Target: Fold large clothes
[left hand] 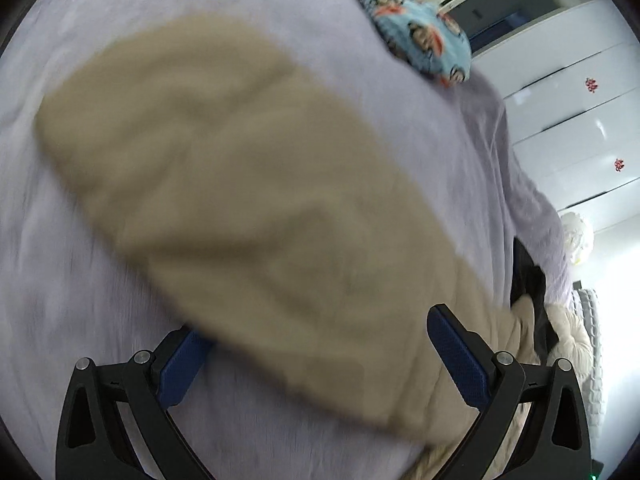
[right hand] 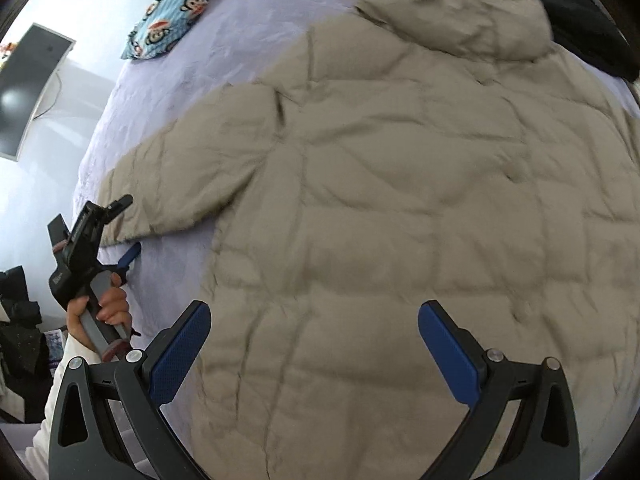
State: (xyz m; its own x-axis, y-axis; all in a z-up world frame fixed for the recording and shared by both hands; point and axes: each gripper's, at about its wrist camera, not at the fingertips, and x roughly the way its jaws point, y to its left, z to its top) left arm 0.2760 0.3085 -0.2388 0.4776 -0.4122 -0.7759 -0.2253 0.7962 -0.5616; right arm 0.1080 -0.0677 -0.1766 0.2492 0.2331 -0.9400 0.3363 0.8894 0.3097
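Observation:
A beige quilted puffer jacket [right hand: 400, 208] lies spread flat on a bed with a pale lilac cover [right hand: 168, 92]. Its sleeve [left hand: 224, 184] stretches out to the side and fills the left wrist view, blurred. My left gripper [left hand: 316, 344] is open, with its jaws either side of the sleeve's near end; it also shows in the right wrist view [right hand: 128, 228] by the sleeve cuff. My right gripper [right hand: 314, 344] is open and hovers over the jacket's body near its lower part.
A blue cartoon-print pillow [right hand: 168, 16] lies at the far end of the bed, also seen in the left wrist view [left hand: 416, 28]. A black garment [right hand: 560, 8] lies beyond the jacket's collar. White wardrobe doors [left hand: 568, 120] stand beside the bed. A dark screen [right hand: 28, 84] hangs on the wall.

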